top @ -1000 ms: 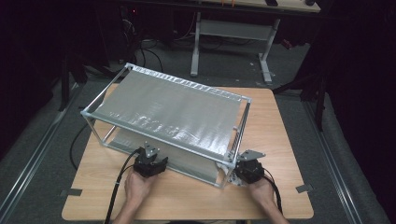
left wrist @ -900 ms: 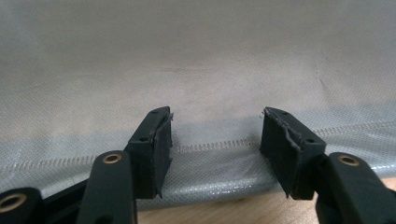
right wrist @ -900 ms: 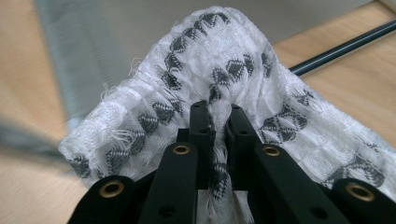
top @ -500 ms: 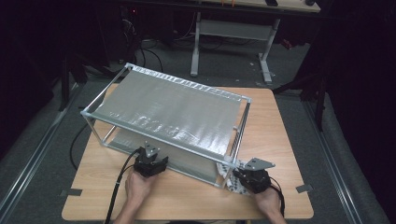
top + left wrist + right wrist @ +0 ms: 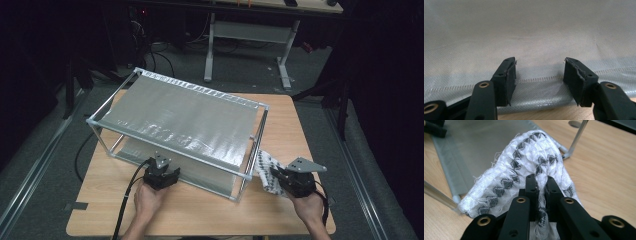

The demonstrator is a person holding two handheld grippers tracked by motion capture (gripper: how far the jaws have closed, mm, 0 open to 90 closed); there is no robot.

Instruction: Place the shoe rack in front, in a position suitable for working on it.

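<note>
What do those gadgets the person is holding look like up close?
Each is a chunky black hand-held tool. The left gripper and right gripper both carry a grey three-cornered plate on top. Two black fingers bear brass-coloured rivets and worn dark pads. A black cable trails from the left one. Forearms are bare.

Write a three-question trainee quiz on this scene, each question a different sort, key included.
1. True or false: the right gripper is shut on the white patterned cloth.
2. The left gripper is: A) clamped on a rack pole, B) open over grey fabric, C) holding the cloth.
3. Fill in: the metal-framed fabric rack stands on a ___ table.

Key: 1 true; 2 B; 3 wooden.
</note>
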